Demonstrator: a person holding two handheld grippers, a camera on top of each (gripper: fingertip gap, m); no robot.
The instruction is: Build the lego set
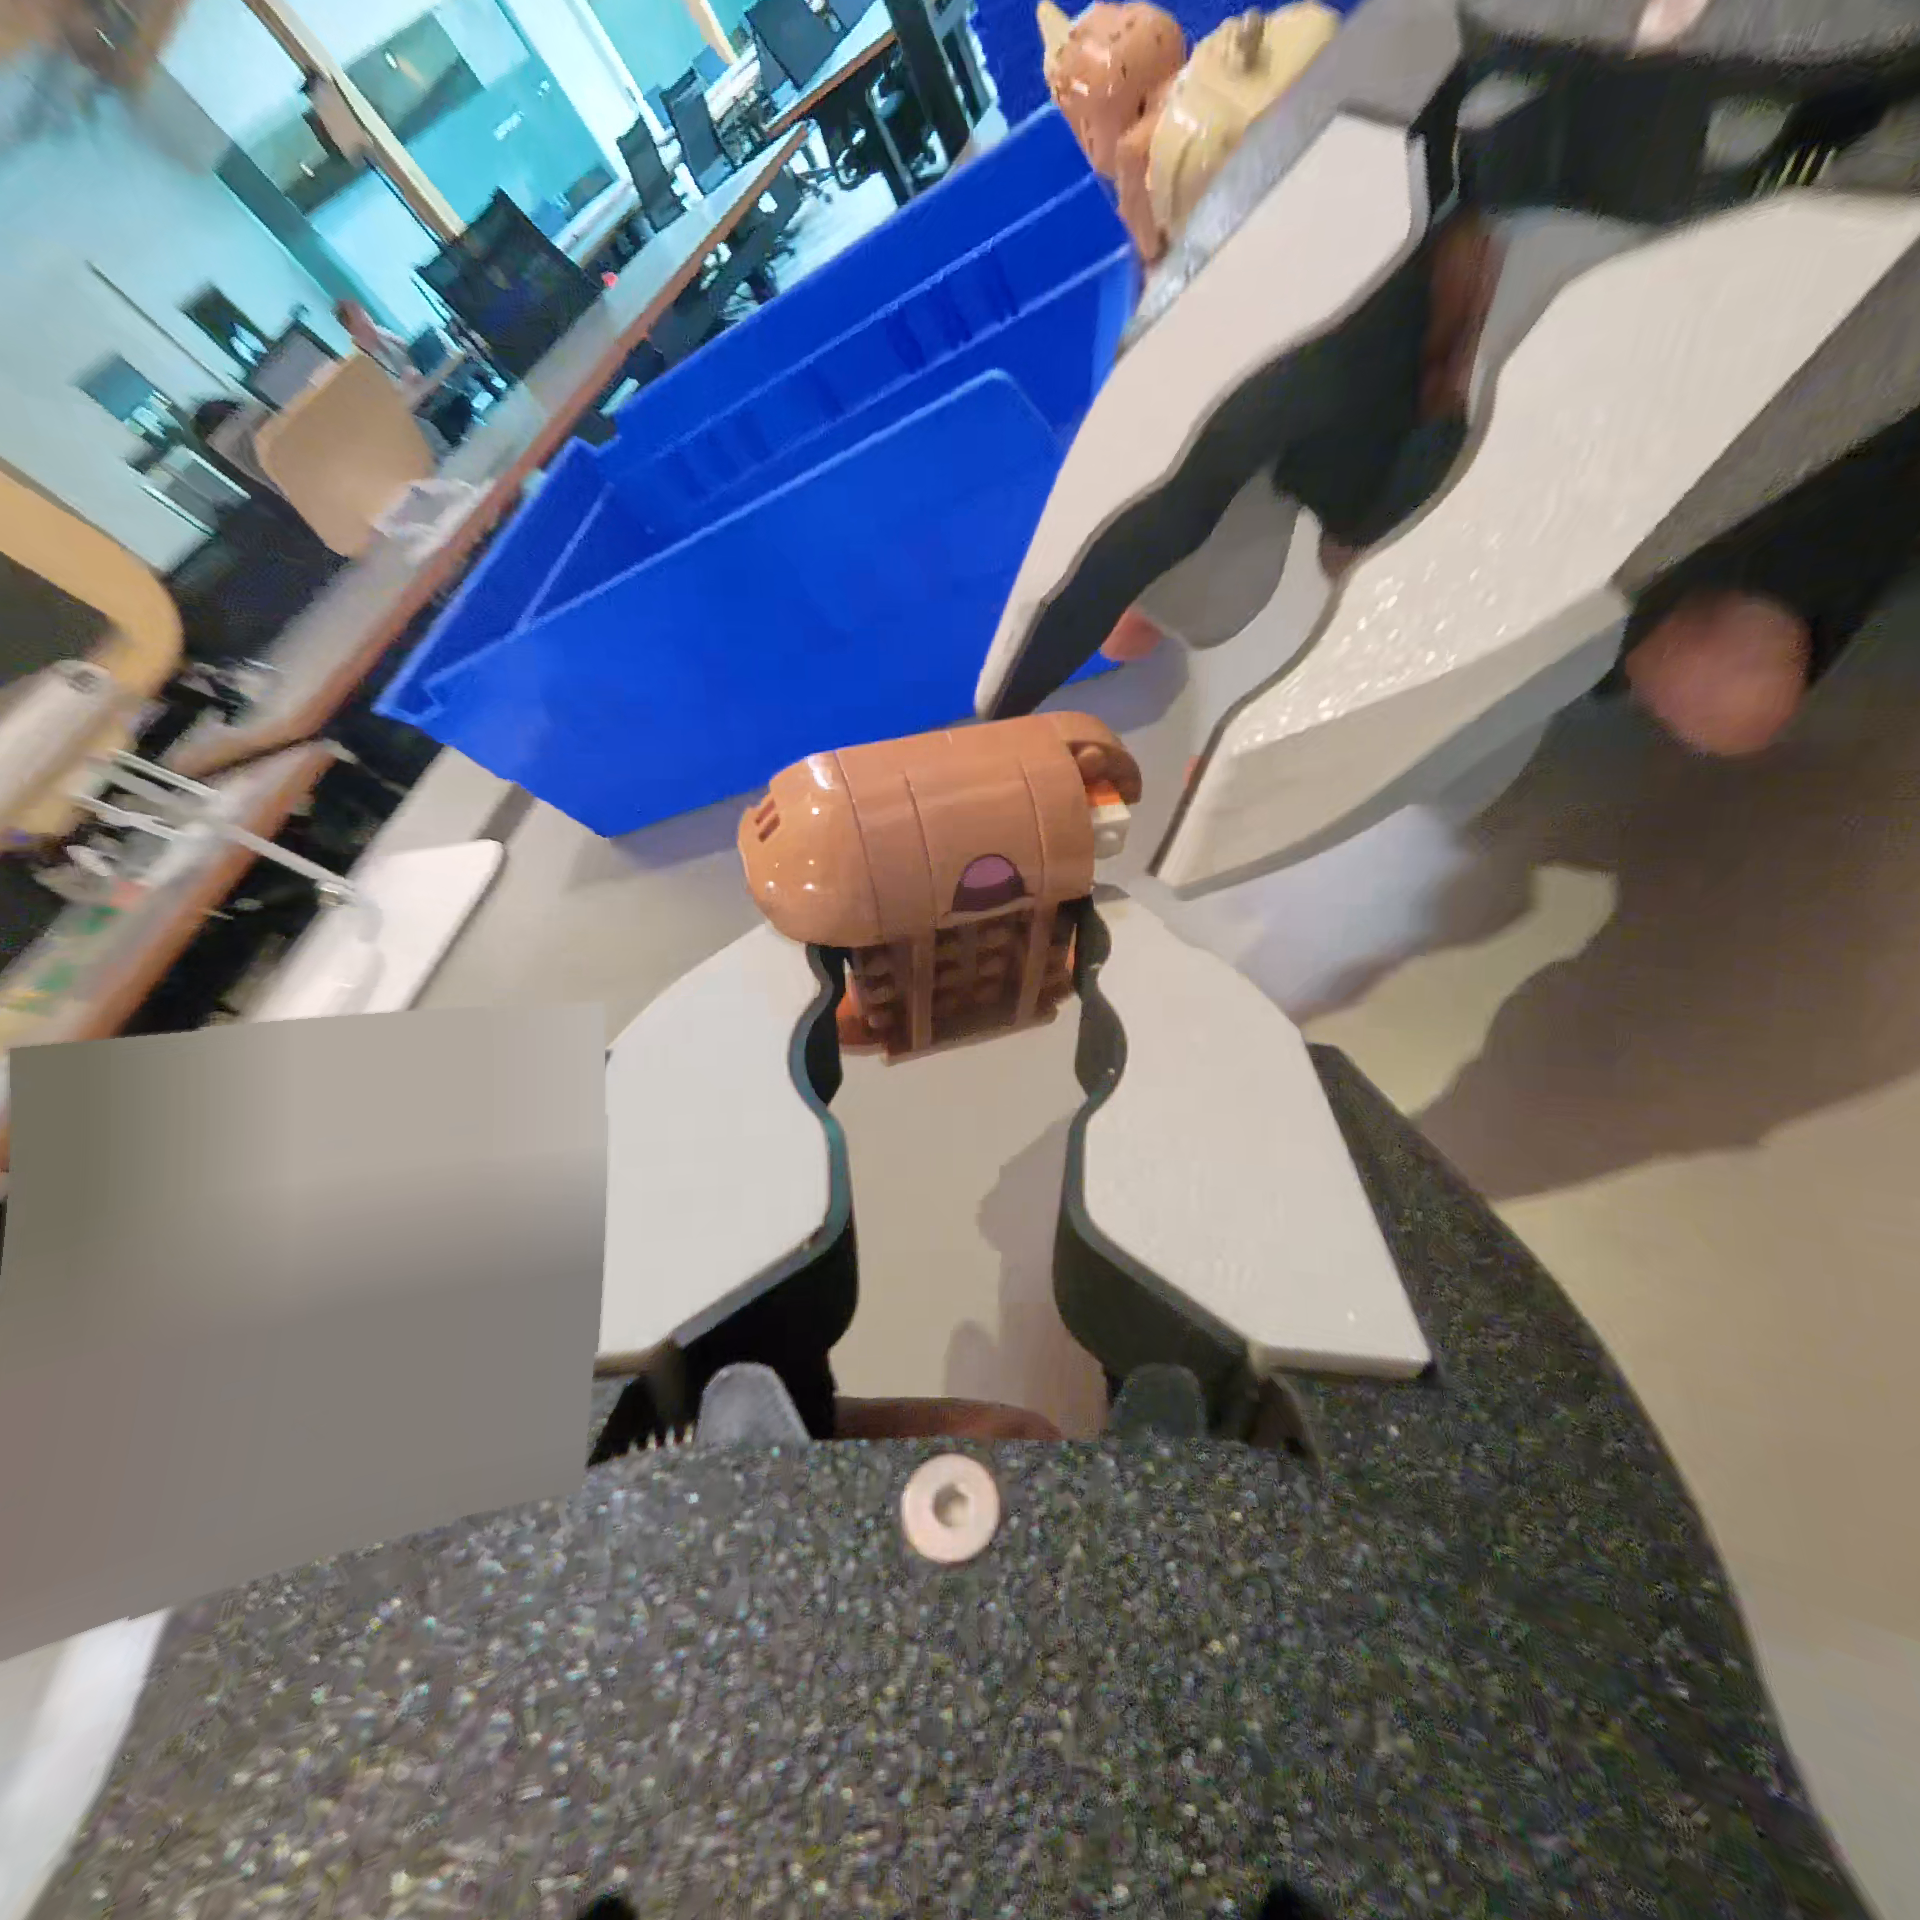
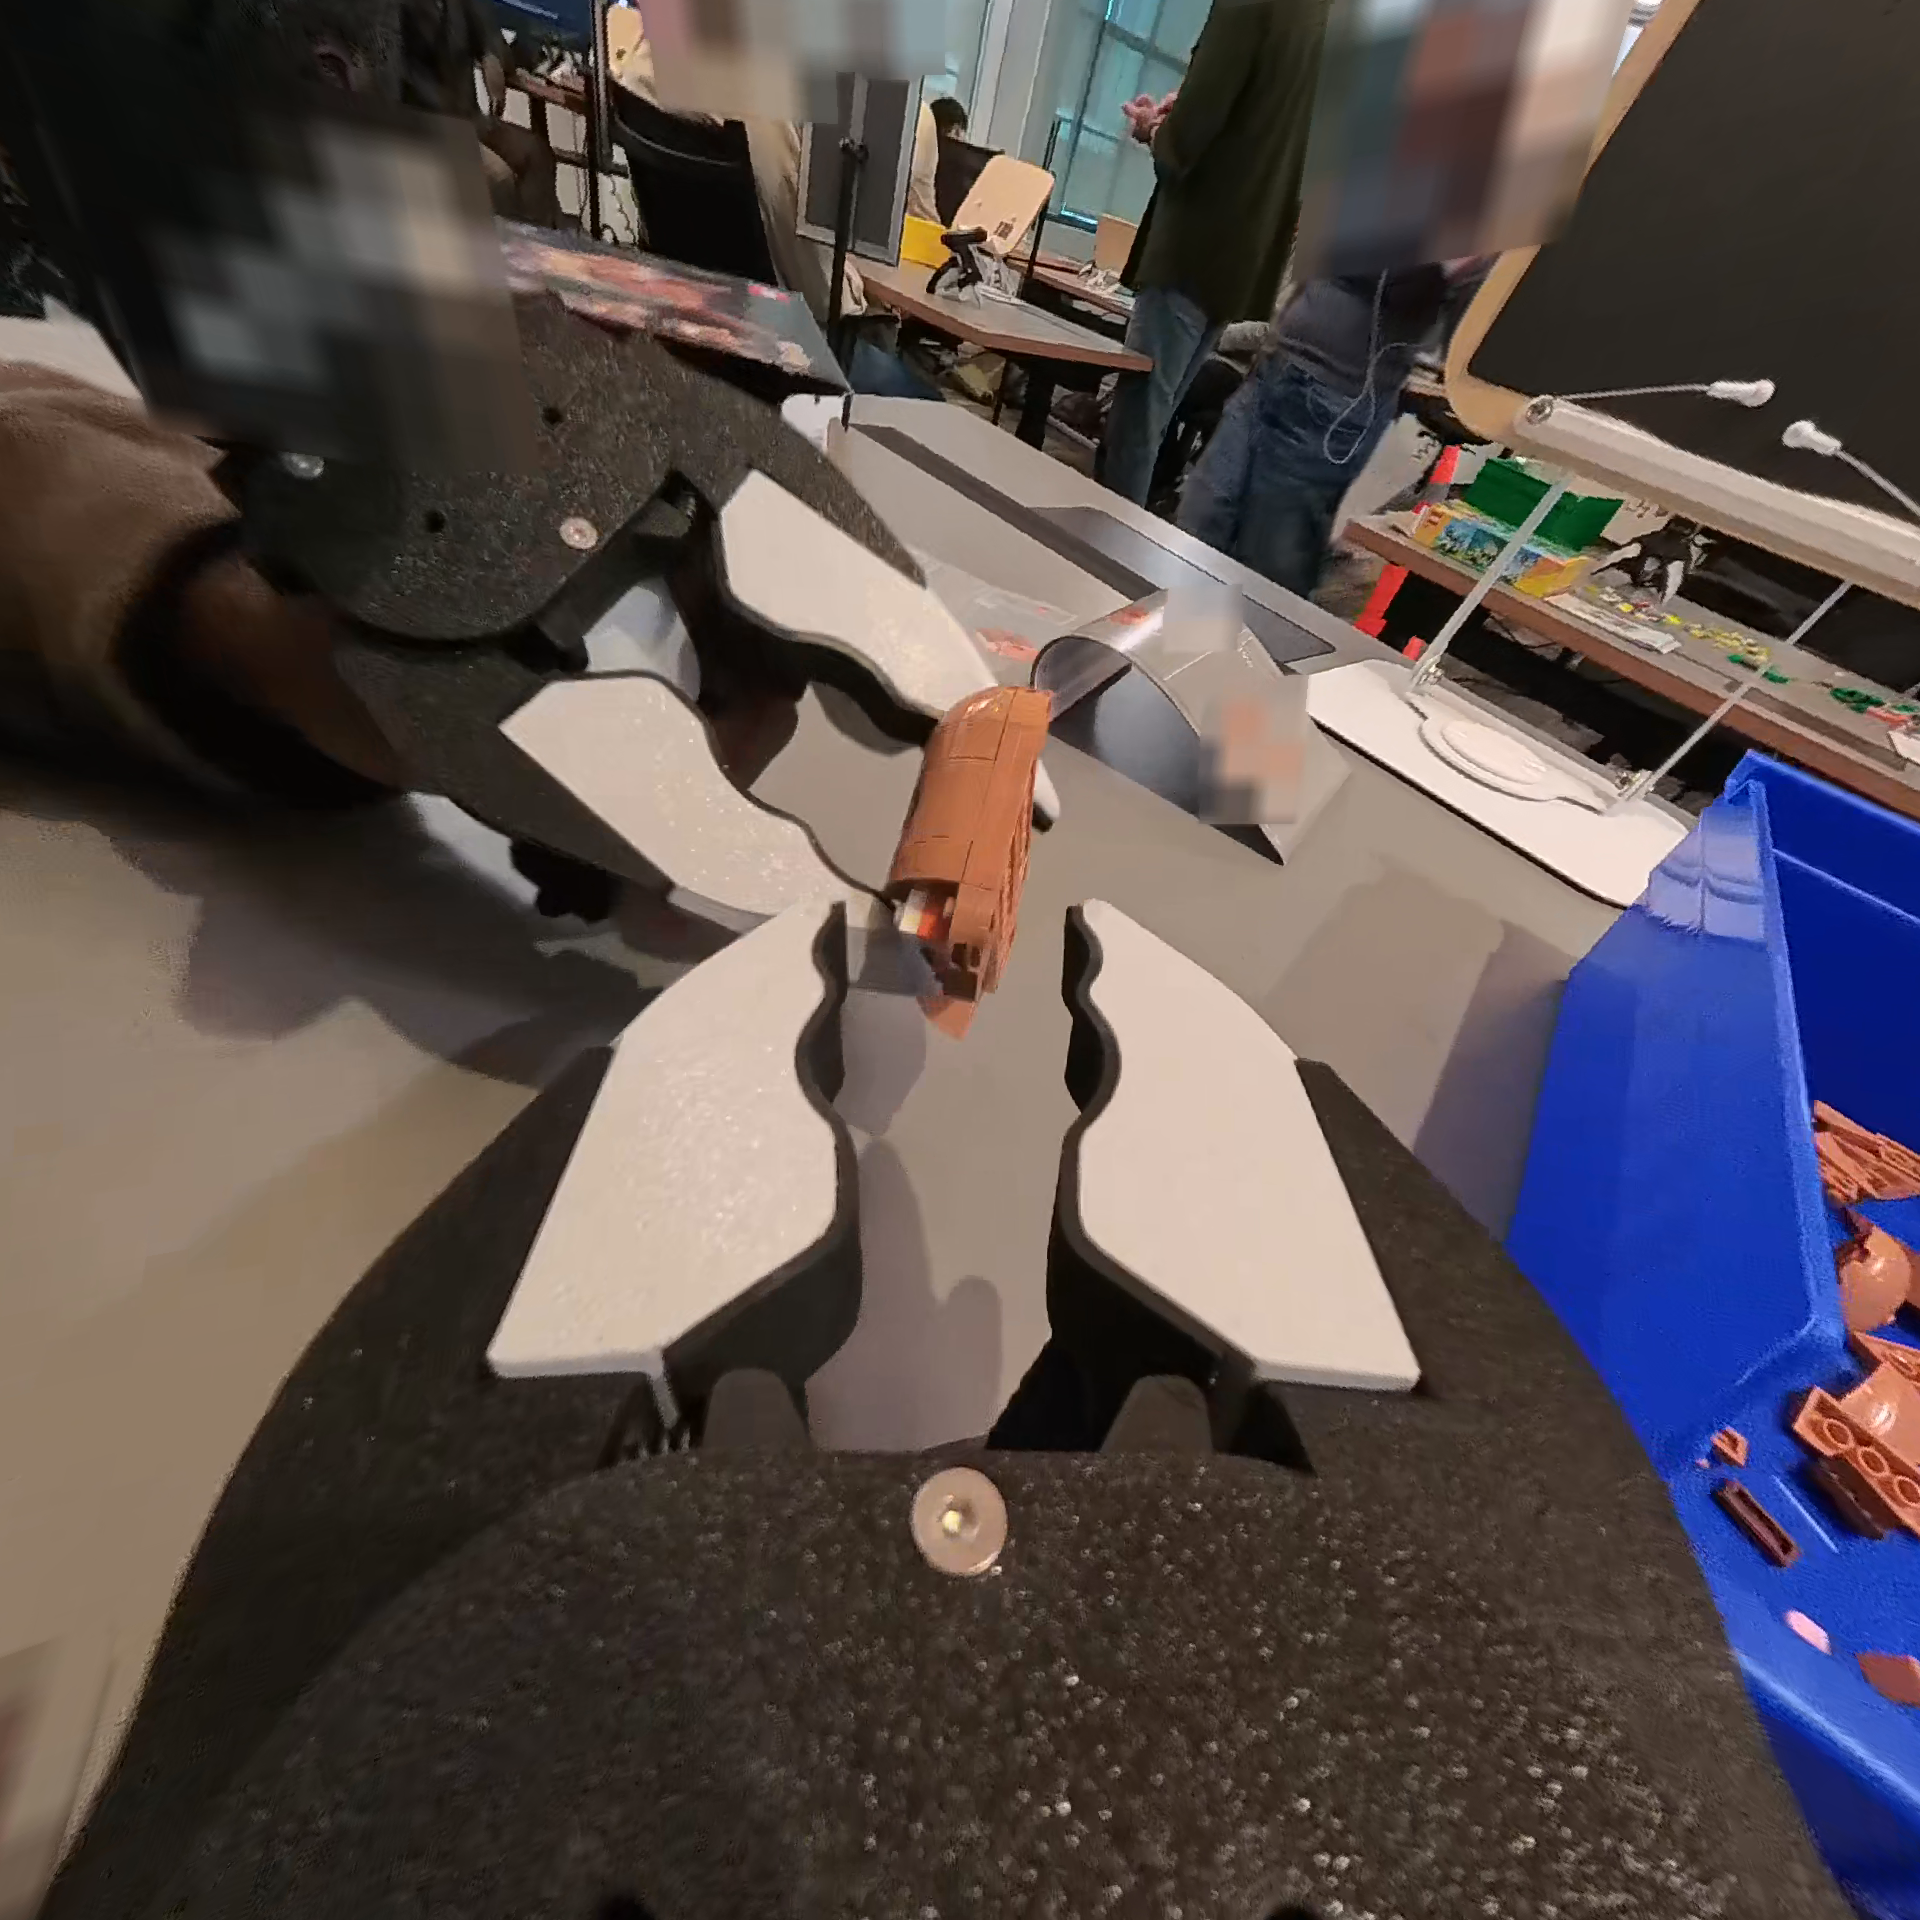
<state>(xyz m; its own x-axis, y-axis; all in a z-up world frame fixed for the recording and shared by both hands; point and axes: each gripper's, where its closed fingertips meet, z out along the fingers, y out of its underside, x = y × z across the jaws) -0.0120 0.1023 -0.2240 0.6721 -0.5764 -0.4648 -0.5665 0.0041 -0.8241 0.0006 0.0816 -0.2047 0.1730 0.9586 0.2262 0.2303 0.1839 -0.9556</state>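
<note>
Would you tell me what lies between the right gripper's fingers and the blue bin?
Only bare grey table, seen in the right wrist view. The right gripper is open, and the blue bin stands off to its right.

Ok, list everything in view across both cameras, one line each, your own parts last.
Lego sub-assembly: one, brown, curved top, gripped at the left gripper's fingertips above the table.
Bin: one, blue, on the table past the assembly.
Loose lego pieces: several, brown, inside the blue bin.
Instruction booklet: one, grey, pages curled, on the table beyond the assembly.
Lego figures: two, tan and cream, beyond the bin.
Table: one, grey, under everything.
People: a few, standing in the background.
Left gripper: one, grey fingers, shut on the assembly.
Right gripper: one, grey fingers, open, just short of the assembly.
</note>
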